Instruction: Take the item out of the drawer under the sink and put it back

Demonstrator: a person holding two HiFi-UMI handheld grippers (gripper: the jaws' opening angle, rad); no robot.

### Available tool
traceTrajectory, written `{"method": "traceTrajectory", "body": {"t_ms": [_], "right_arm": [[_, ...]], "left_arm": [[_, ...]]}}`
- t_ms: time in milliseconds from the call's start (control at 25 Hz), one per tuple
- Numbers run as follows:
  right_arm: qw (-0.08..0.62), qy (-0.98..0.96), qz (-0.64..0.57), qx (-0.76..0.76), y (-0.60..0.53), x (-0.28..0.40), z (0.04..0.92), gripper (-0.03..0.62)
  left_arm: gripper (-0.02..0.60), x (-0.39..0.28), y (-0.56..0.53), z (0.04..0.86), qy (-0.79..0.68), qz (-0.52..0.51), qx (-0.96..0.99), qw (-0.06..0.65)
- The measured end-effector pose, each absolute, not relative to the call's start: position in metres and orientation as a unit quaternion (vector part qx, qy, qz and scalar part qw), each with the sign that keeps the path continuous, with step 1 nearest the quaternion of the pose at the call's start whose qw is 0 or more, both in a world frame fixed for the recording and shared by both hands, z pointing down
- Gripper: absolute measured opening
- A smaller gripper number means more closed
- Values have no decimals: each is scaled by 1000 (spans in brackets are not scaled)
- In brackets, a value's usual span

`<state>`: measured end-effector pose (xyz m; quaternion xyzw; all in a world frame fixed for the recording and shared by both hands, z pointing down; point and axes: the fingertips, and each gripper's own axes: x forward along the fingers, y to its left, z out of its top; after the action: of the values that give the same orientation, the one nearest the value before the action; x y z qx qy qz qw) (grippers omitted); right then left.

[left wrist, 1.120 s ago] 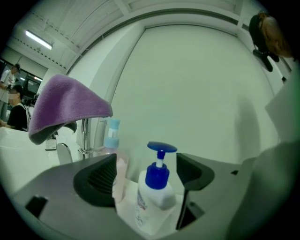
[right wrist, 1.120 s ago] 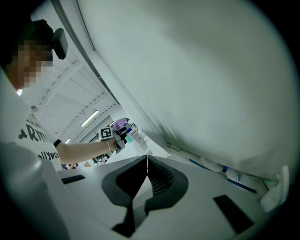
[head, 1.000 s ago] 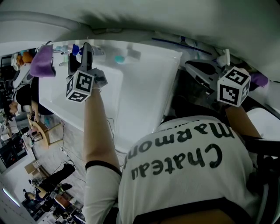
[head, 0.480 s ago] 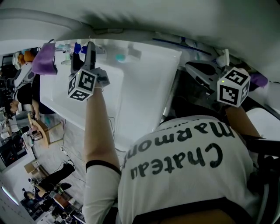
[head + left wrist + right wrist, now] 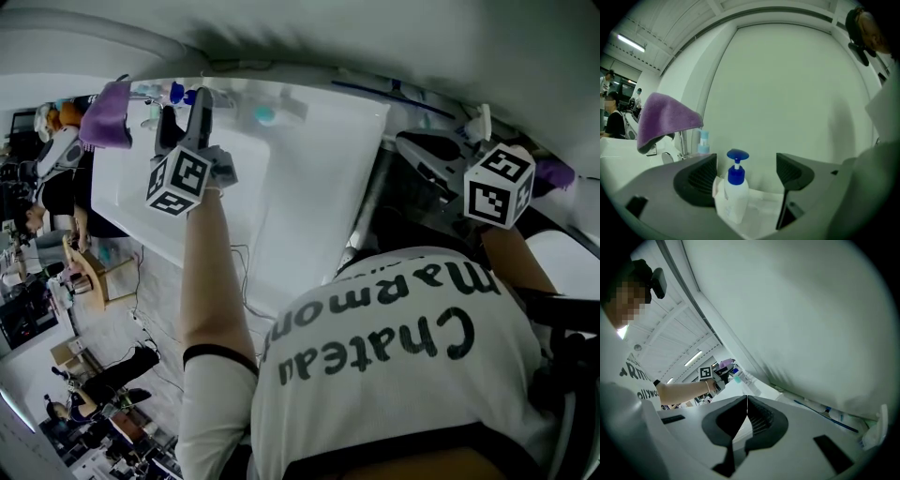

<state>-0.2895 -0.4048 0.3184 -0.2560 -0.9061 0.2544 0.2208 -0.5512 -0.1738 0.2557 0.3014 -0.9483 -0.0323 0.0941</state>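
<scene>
while left gripper [image 5: 746,164] fingers [image 5: 696,180] stand apart facing a pump bottle [image 5: 736,192], right gripper [image 5: 747,401] fingers closed

The white countertop [image 5: 314,183] bears a pump bottle [image 5: 733,199] (blue-topped).

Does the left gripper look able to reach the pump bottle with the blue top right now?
Probably yes. The left gripper has its jaws apart, and the pump bottle stands straight ahead, in line with the gap, with nothing in between.
</scene>
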Motion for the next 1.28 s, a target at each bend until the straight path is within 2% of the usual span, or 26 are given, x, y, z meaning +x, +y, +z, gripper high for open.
{"method": "traceTrajectory", "body": {"t_ms": [280, 600, 1000, 1080, 1280], "right_arm": [[217, -907, 244, -266, -376, -263, 297, 12], [198, -916, 216, -274, -303, -226, 278, 12], [161, -920, 192, -302, -159, -185, 221, 11], [153, -919, 198, -305, -157, -187, 219, 11], [134, -914, 206, -322, -156, -190, 223, 11]], "left_arm": [[374, -505, -150, 217, -946, -48, 313, 70], [361, -414, -93, 181, -926, -78, 368, 10], [101, -293, 32, 137, -904, -93, 417, -27], [73, -282, 34, 125, -901, -98, 421, -45], [55, -250, 36, 101, -895, -97, 425, -95]]}}
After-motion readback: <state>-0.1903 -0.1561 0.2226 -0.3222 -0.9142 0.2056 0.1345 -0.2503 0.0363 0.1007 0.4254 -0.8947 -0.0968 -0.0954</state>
